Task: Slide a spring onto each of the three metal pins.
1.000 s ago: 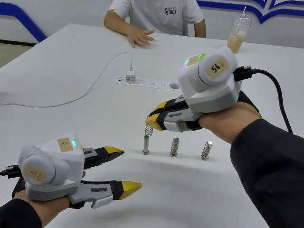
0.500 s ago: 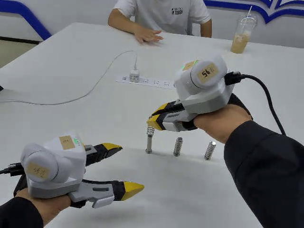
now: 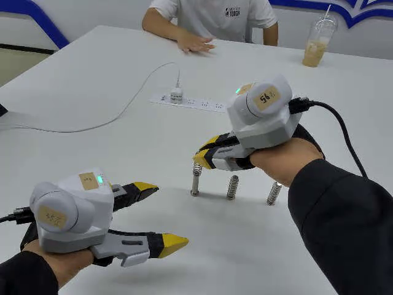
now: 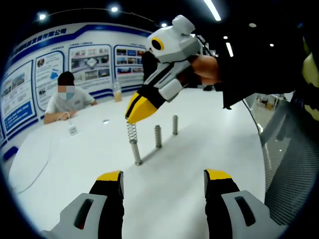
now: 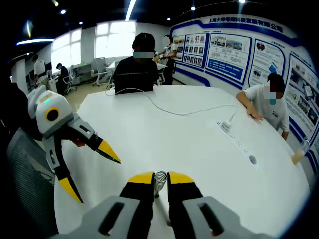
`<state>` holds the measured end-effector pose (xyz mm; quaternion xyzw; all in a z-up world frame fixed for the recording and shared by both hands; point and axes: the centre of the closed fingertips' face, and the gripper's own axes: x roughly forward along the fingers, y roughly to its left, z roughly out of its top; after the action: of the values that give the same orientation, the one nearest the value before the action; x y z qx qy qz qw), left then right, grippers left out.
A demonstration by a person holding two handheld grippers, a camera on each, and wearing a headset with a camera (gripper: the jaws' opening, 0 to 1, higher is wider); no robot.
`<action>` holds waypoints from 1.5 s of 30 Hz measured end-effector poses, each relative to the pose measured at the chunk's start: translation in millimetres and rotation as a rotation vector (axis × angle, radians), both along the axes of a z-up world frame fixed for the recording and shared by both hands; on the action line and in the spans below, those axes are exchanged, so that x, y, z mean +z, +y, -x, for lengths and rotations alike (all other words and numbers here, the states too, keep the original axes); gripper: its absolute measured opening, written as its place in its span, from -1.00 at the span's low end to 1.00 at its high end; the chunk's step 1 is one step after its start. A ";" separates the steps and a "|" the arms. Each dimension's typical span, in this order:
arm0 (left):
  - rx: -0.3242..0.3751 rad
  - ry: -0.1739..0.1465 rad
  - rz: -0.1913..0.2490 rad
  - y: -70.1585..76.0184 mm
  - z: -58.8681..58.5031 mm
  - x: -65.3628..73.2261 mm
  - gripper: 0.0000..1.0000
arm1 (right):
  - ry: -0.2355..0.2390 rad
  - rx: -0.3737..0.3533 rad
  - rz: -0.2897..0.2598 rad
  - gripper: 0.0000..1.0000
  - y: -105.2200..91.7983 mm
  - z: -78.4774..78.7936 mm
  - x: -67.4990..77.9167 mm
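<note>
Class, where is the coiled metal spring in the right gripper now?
The coiled metal spring sits centre-frame in the head view, pinched by the right gripper, on top of the leftmost upright metal pin.

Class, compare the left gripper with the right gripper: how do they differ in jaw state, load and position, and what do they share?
The left gripper is open, jaws wide apart; the right gripper is shut. The left gripper holds nothing; the right gripper pinches a spring. The left gripper hovers over bare table; the right gripper is above the end pin. Both have yellow jaw tips and pale grey bodies.
</note>
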<state>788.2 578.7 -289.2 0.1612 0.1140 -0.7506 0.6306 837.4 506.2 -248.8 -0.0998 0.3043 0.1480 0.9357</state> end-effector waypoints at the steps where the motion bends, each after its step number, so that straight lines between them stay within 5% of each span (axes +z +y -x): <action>1: 0.000 0.000 0.000 0.0 -0.2 -0.2 0.33 | 0.001 0.001 0.000 -0.77 0.7 -0.1 -0.9; 25: 0.001 -0.001 -0.011 1.3 0.2 -3.8 0.32 | 0.042 -0.013 0.017 -0.77 -2.4 -2.0 -39.5; 45: 0.005 0.002 -0.013 2.9 -0.9 -2.3 0.34 | 0.064 -0.019 0.018 -0.74 0.3 0.4 -52.0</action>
<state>789.1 581.6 -291.5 0.1643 0.1198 -0.7483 0.6315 837.0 506.5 -300.8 -0.1008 0.3364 0.1395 0.9259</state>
